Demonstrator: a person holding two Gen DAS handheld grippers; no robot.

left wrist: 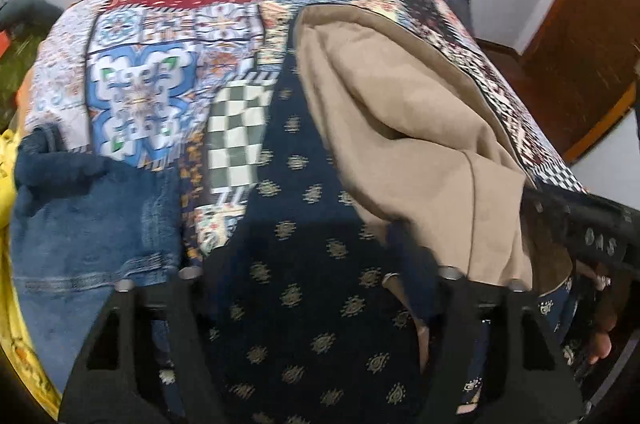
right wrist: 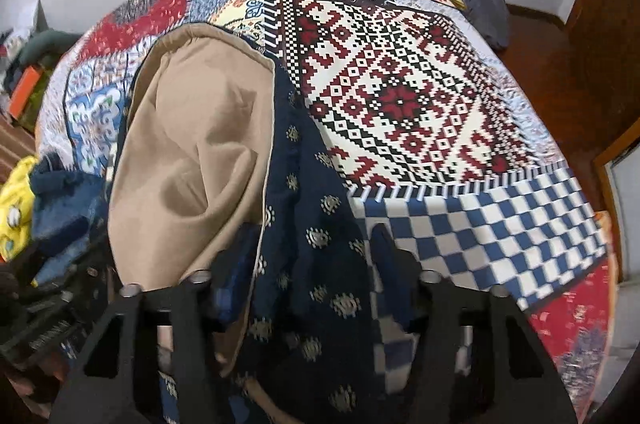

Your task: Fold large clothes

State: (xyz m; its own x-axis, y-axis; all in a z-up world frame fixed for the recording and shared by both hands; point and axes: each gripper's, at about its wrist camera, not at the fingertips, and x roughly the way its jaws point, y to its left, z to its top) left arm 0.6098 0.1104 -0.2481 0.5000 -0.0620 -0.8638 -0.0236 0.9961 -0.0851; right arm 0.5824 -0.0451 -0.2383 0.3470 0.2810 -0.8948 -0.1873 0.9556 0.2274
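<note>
Garment: the navy dress (left wrist: 304, 264) with small gold motifs and a tan lining (left wrist: 400, 128) lies on the bed over the patchwork bedspread (left wrist: 160, 56), running from the near edge toward the middle; the lining is turned outward in a loose fold.
Garment, right view: the same navy dress (right wrist: 320, 244) and tan lining (right wrist: 192, 152) sit left of centre on the patchwork bedspread (right wrist: 400, 84).
My left claw (left wrist: 316, 276): partly open, with navy cloth lying between its fingers; blur hides whether the pads are pressing on it, so I cannot tell if I have a grip.
My right claw (right wrist: 316, 280): partly open too, straddling the seam where the lining meets the navy cloth; whether it grips I cannot tell.
Neighbours: denim jeans (left wrist: 92, 216) and a yellow cloth (left wrist: 6, 164) lie at the left, touching or just beside the dress.
Step in hand: I judge I am taking hold of the near hem with both claws.
Doing it well: pinch both layers together, keep the two claws level, and avoid catching the bedspread or the jeans.
Writing: raised letters on the black bar (left wrist: 592, 236) at the right, too blurred for me to read.
</note>
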